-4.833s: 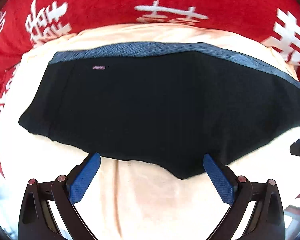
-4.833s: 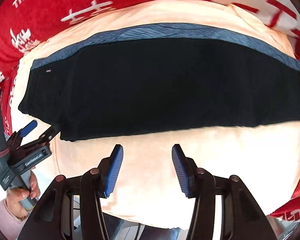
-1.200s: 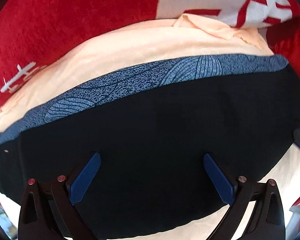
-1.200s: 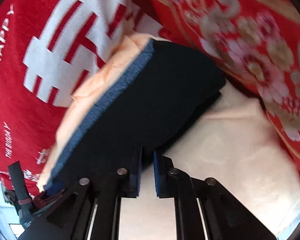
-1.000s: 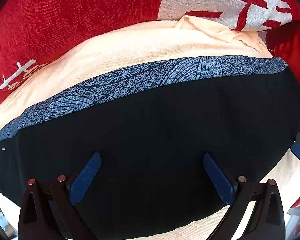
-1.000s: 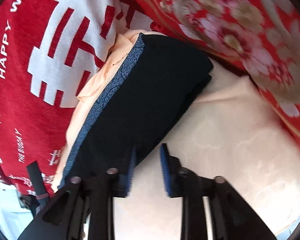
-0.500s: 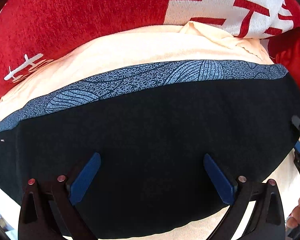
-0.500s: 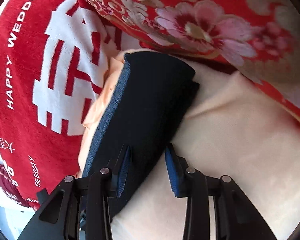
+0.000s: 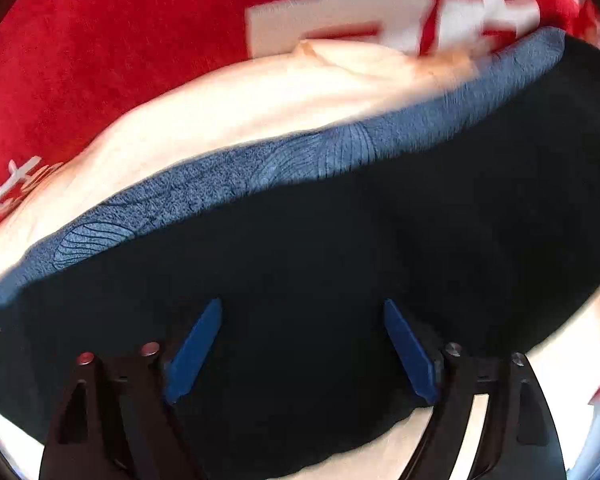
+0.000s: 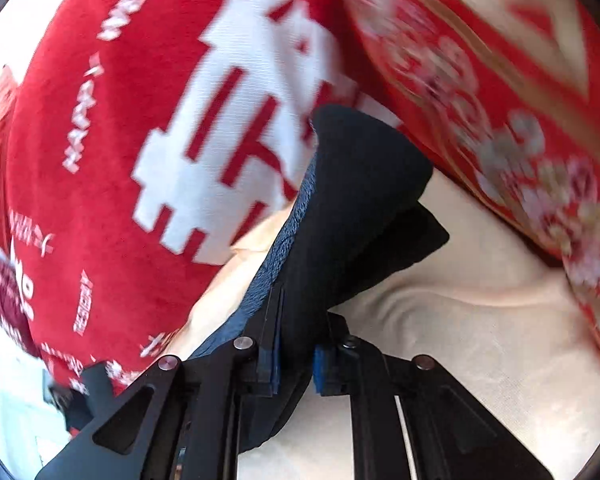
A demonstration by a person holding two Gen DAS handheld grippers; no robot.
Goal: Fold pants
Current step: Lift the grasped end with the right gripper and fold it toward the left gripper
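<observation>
The black pants [image 9: 320,264] with a blue patterned band [image 9: 228,184] along the far edge lie folded lengthwise on a cream cloth [image 9: 236,112]. My left gripper [image 9: 302,344] is open, its blue pads low over the black fabric near the front edge. My right gripper [image 10: 296,344] is shut on the end of the pants [image 10: 352,200], and that end is lifted off the cream cloth [image 10: 480,320] and bent upward.
A red blanket with white characters [image 9: 100,60] surrounds the cream cloth and shows in the right wrist view [image 10: 140,140]. A red floral quilt [image 10: 520,120] lies at the right. The left gripper handle [image 10: 80,392] shows at the lower left of the right view.
My right gripper has closed on the end of the pants and raised it. My left gripper has narrowed somewhat and the pants' right end has tilted up in its view.
</observation>
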